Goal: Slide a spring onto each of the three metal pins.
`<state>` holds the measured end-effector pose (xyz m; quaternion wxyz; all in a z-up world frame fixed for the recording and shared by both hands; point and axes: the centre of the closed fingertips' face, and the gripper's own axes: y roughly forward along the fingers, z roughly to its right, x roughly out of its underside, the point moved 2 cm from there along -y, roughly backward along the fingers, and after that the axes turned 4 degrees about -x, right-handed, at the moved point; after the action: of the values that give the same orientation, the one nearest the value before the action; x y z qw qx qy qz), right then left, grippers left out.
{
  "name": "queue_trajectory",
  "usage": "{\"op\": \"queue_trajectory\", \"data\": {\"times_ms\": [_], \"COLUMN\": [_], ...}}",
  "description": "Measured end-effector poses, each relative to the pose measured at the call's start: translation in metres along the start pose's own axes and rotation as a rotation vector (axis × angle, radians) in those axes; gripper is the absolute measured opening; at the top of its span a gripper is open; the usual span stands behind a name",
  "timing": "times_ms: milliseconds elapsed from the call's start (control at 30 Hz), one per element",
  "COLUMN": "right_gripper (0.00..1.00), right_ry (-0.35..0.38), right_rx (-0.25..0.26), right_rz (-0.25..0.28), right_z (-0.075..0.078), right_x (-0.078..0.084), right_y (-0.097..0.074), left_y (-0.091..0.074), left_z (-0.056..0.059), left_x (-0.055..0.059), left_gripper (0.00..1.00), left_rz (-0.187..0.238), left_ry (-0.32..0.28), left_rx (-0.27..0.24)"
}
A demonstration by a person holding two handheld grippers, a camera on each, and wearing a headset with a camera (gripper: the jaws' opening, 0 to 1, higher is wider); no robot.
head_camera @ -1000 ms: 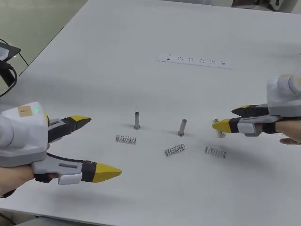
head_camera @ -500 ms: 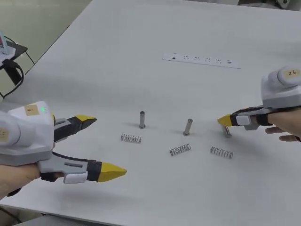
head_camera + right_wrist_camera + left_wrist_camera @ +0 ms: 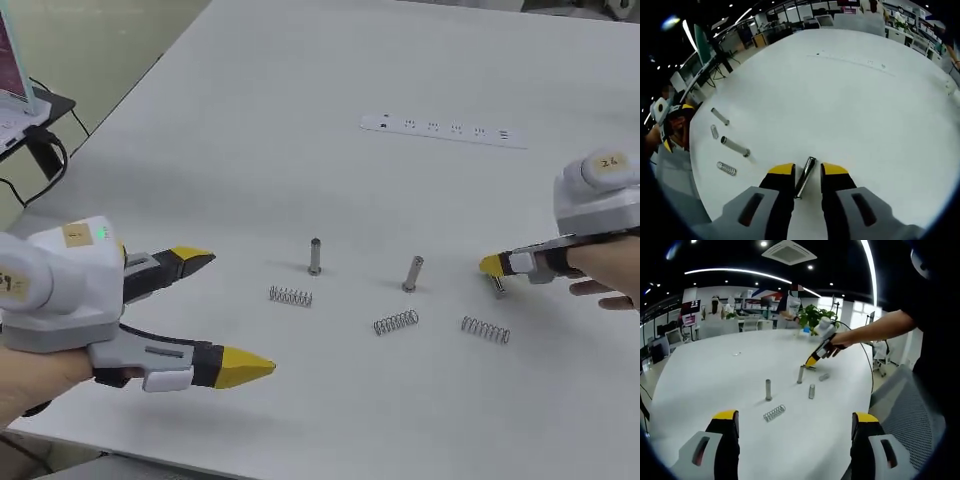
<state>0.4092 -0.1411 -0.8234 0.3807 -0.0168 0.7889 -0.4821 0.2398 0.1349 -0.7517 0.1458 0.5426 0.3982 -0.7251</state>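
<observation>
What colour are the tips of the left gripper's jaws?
Yellow, seen best in the head view on the left gripper.

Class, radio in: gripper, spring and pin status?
Left gripper open, hovering. Right gripper jaws straddle rightmost grey metal pin, grip unclear. Three coiled wire springs loose on table. Nothing obstructing.

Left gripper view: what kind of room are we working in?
Probably an open-plan office or lab: rows of desks behind the white table, a ceiling air-conditioning unit, and a potted plant.
</observation>
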Motion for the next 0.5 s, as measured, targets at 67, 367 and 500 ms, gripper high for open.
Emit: {"op": "queue_trajectory", "data": {"times_ms": [67, 367, 500], "right_gripper": [0.17, 0.11, 0.08], "right_ry": [0.001, 0.007, 0.025], "right_rx": [0.008, 0.039, 0.042], "right_rz": [-0.009, -0.033, -0.032], "right_z": [0.0007, 0.0024, 0.0007], "right_x": [0.0006, -0.0003, -0.0005], "right_y": [0.0021, 0.0099, 0.0111], "left_y": [-0.0003, -0.0006, -0.0001], "left_z": [0.0001, -0.0016, -0.0019], "left_x": [0.0002, 0.0028, 0.0022], "left_gripper": [0.90, 0.87, 0.86], "left_rz": [-0.001, -0.011, -0.009], "left_ry": [-0.001, -0.012, -0.018], "left_rx": [0.001, 0.003, 0.005]}}
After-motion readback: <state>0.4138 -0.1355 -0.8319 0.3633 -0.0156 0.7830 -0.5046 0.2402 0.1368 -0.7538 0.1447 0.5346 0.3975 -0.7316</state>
